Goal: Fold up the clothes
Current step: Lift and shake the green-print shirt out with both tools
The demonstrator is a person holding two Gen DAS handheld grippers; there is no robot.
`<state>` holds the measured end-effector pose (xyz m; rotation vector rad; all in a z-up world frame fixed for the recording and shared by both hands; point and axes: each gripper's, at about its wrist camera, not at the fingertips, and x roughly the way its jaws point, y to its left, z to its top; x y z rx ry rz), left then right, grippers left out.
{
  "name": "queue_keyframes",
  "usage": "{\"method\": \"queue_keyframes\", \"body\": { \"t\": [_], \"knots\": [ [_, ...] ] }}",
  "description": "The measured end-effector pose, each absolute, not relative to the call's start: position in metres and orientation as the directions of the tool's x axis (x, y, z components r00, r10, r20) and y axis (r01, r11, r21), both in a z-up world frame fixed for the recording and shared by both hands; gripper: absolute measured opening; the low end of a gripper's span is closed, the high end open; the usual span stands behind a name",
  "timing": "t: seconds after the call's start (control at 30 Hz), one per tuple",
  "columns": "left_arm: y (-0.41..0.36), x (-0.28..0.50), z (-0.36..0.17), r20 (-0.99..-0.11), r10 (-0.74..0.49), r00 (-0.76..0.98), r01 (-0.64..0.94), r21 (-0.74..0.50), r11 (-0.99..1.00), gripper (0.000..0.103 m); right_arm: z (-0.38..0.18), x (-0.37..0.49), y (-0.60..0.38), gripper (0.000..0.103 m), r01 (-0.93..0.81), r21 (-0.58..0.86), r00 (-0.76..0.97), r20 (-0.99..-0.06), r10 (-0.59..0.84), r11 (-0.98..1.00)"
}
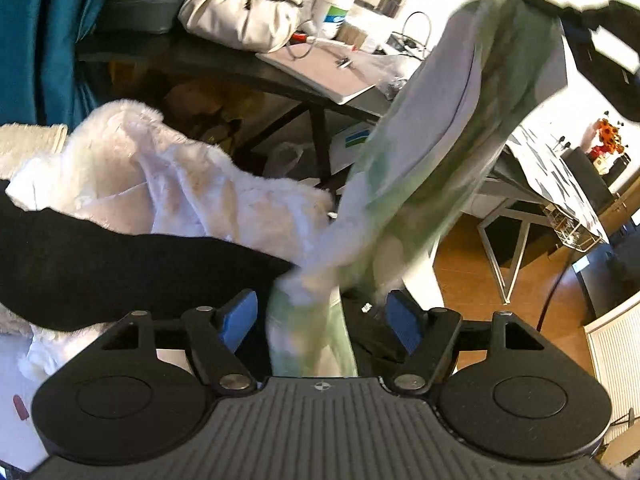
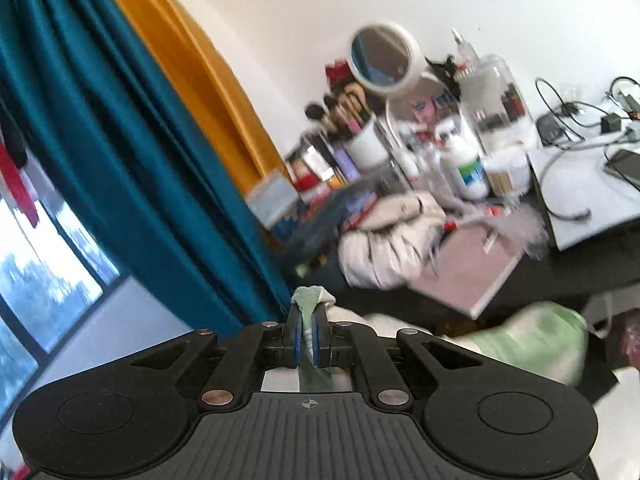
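Observation:
A pale green and white garment (image 1: 440, 152) stretches from the upper right down to between the blue pads of my left gripper (image 1: 322, 316). Those jaws stand wide apart, and the cloth hangs loose in the gap without the pads pressing on it. In the right wrist view my right gripper (image 2: 307, 326) is shut on a bunched edge of the green garment (image 2: 307, 298), held high in the air. More of the same cloth (image 2: 532, 340) trails blurred at the lower right. A fluffy white garment (image 1: 160, 184) and a black garment (image 1: 100, 264) lie in a heap to the left.
A dark desk (image 1: 240, 64) crowded with a cream bag (image 1: 244, 12), bottles, a round mirror (image 2: 382, 56) and cables stands behind. Teal curtains (image 2: 100, 140) hang at the left. A wooden floor (image 1: 472, 272) and a metal-framed table (image 1: 512, 192) lie to the right.

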<state>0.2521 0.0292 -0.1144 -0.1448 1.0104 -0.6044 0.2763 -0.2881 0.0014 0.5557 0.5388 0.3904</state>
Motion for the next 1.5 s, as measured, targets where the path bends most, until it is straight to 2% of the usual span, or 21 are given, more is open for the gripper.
{"method": "queue_keyframes", "body": {
  "t": [0.1, 0.27, 0.47, 0.57, 0.6, 0.63, 0.67, 0.7, 0.83, 0.97, 1.17, 1.27, 1.37, 1.5],
  "knots": [
    [0.034, 0.252, -0.126, -0.773, -0.507, 0.382, 0.405, -0.354, 0.843, 0.076, -0.035, 0.259, -0.291, 0.005, -0.111, 0.590, 0.762, -0.466, 0.449, 0.800],
    [0.015, 0.248, -0.159, -0.834, -0.384, 0.397, 0.495, -0.158, 0.855, 0.079, -0.089, 0.212, -0.315, 0.005, 0.073, 0.606, 0.728, -0.575, 0.373, 0.792],
    [-0.030, 0.265, -0.209, -0.879, -0.341, 0.333, 0.594, -0.085, 0.800, 0.080, -0.084, 0.154, -0.342, 0.004, 0.148, 0.595, 0.768, -0.572, 0.287, 0.790],
    [-0.050, 0.276, -0.231, -0.902, -0.332, 0.276, 0.587, -0.115, 0.801, 0.080, -0.073, 0.139, -0.355, 0.004, 0.179, 0.587, 0.797, -0.557, 0.233, 0.789],
    [-0.057, 0.276, -0.235, -0.907, -0.339, 0.248, 0.577, -0.143, 0.804, 0.070, -0.072, 0.134, -0.361, 0.004, 0.193, 0.589, 0.805, -0.552, 0.216, 0.785],
    [-0.063, 0.275, -0.237, -0.910, -0.349, 0.226, 0.572, -0.166, 0.803, 0.041, -0.070, 0.130, -0.366, 0.004, 0.206, 0.590, 0.812, -0.548, 0.200, 0.780],
    [-0.070, 0.272, -0.235, -0.908, -0.361, 0.212, 0.581, -0.180, 0.794, 0.020, -0.069, 0.126, -0.372, 0.004, 0.220, 0.592, 0.819, -0.544, 0.183, 0.775],
    [-0.075, 0.269, -0.232, -0.907, -0.367, 0.204, 0.584, -0.188, 0.789, 0.011, -0.068, 0.123, -0.377, 0.004, 0.231, 0.595, 0.824, -0.540, 0.170, 0.770],
    [-0.064, 0.268, -0.200, -0.876, -0.428, 0.222, 0.502, -0.274, 0.821, 0.009, -0.062, 0.120, -0.389, 0.004, 0.256, 0.610, 0.840, -0.524, 0.140, 0.750],
    [-0.015, 0.276, -0.135, -0.788, -0.486, 0.378, 0.425, -0.319, 0.847, 0.009, -0.044, 0.135, -0.393, 0.004, 0.214, 0.631, 0.873, -0.466, 0.144, 0.746],
    [0.064, 0.298, -0.044, -0.625, -0.380, 0.682, 0.296, -0.239, 0.925, 0.009, -0.015, 0.187, -0.379, 0.005, 0.128, 0.670, 0.906, -0.379, 0.189, 0.731],
    [0.094, 0.299, -0.020, -0.562, -0.285, 0.777, 0.250, -0.140, 0.958, 0.009, 0.000, 0.208, -0.354, 0.005, 0.015, 0.643, 0.912, -0.323, 0.254, 0.766],
    [0.120, 0.294, -0.031, -0.595, -0.185, 0.782, 0.182, -0.066, 0.981, 0.009, -0.008, 0.226, -0.322, 0.005, -0.055, 0.589, 0.869, -0.369, 0.330, 0.806],
    [0.152, 0.282, -0.087, -0.716, -0.050, 0.697, 0.101, 0.029, 0.994, 0.009, -0.072, 0.242, -0.274, 0.005, -0.077, 0.552, 0.729, -0.537, 0.425, 0.830]
  ]
}}
